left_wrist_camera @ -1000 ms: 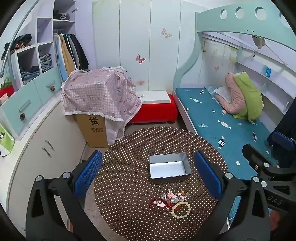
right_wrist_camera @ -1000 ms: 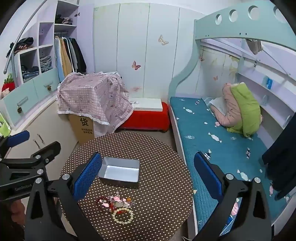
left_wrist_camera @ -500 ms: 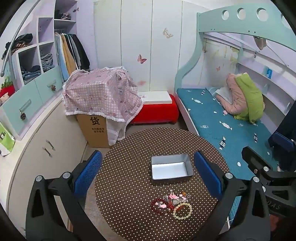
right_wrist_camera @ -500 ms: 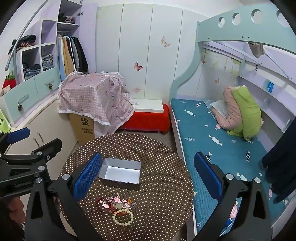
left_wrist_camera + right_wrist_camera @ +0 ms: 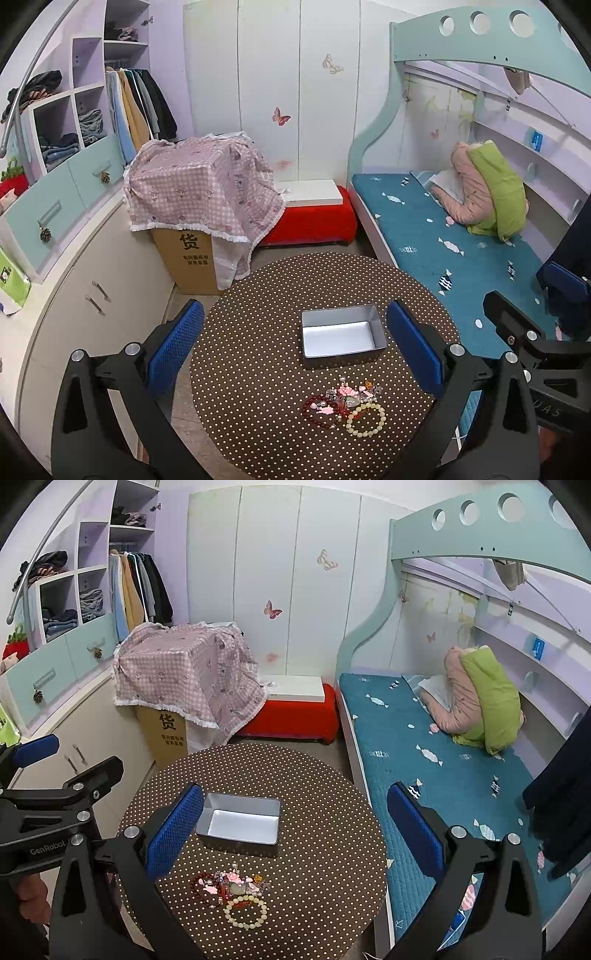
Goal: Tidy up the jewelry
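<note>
Now, pre-grasp | you held both grippers (image 5: 295, 354) (image 5: 295, 834) spread, empty | jewelry pile (image 5: 341, 404) just before tin (image 5: 341, 336); next, pinch one bracelet (image 5: 365, 419).

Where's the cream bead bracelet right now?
The cream bead bracelet lies flat on the polka-dot round table, at the near edge of the jewelry pile, beside the red bead bracelet and nearer the cameras than the empty metal tin.

Readable markings, as you hold the tools:
- "GenRobot" on the left tool (image 5: 35, 760) body, seen left of your right tool.
- "货" on the cardboard box (image 5: 188, 254) ahead-left; smaller lines beneath unreadable.
- "DAS", partly cut off, on the right tool (image 5: 546, 291) body.
</note>
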Demonstrator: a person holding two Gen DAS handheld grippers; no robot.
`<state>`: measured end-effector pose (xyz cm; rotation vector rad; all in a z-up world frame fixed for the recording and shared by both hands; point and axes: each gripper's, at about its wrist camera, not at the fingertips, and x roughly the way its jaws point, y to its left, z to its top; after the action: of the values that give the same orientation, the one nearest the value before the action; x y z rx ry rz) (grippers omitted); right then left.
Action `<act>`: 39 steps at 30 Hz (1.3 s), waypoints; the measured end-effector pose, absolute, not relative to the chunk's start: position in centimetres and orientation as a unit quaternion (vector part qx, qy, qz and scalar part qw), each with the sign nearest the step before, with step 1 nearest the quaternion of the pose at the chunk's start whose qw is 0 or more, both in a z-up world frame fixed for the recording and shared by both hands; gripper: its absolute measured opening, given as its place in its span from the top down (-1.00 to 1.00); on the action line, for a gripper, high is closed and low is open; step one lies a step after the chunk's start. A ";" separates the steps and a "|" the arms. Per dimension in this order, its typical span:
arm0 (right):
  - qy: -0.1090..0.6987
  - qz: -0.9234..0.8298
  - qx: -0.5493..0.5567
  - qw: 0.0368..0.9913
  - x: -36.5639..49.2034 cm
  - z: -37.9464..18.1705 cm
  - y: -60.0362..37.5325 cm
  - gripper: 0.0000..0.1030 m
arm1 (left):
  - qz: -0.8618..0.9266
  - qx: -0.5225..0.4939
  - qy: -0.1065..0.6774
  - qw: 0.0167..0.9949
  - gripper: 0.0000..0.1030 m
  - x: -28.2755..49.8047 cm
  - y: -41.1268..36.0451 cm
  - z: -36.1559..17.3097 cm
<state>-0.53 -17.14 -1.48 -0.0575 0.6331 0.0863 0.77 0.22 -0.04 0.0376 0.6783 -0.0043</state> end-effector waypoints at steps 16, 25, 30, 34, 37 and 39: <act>0.318 0.049 -0.018 0.947 -0.6 -1.6 -17.8 -0.86 | -0.002 0.019 0.332 0.943 -0.91 0.7 0.1 -0.3; 0.320 0.054 -0.013 0.946 -0.4 -1.5 -17.8 -0.86 | -0.002 0.020 0.332 0.943 -0.91 0.7 0.0 -0.2; 0.320 0.054 -0.013 0.946 -0.4 -1.5 -17.8 -0.86 | -0.004 0.016 0.335 0.942 -0.91 0.7 0.0 -0.4; 0.320 0.056 -0.015 0.946 -0.5 -1.5 -17.8 -0.86 | -0.005 0.016 0.335 0.942 -0.91 0.7 0.1 -0.3; 0.318 0.056 -0.015 0.946 -0.5 -1.4 -17.8 -0.86 | -0.004 0.016 0.335 0.942 -0.91 0.7 0.0 -0.3; 0.319 0.055 -0.015 0.946 -0.5 -1.4 -17.7 -0.86 | -0.005 0.017 0.333 0.943 -0.91 0.6 0.2 -0.2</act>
<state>-0.50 -17.71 -1.38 -0.0307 0.6489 0.1125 0.61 0.16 -0.22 0.0347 0.6792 -0.0095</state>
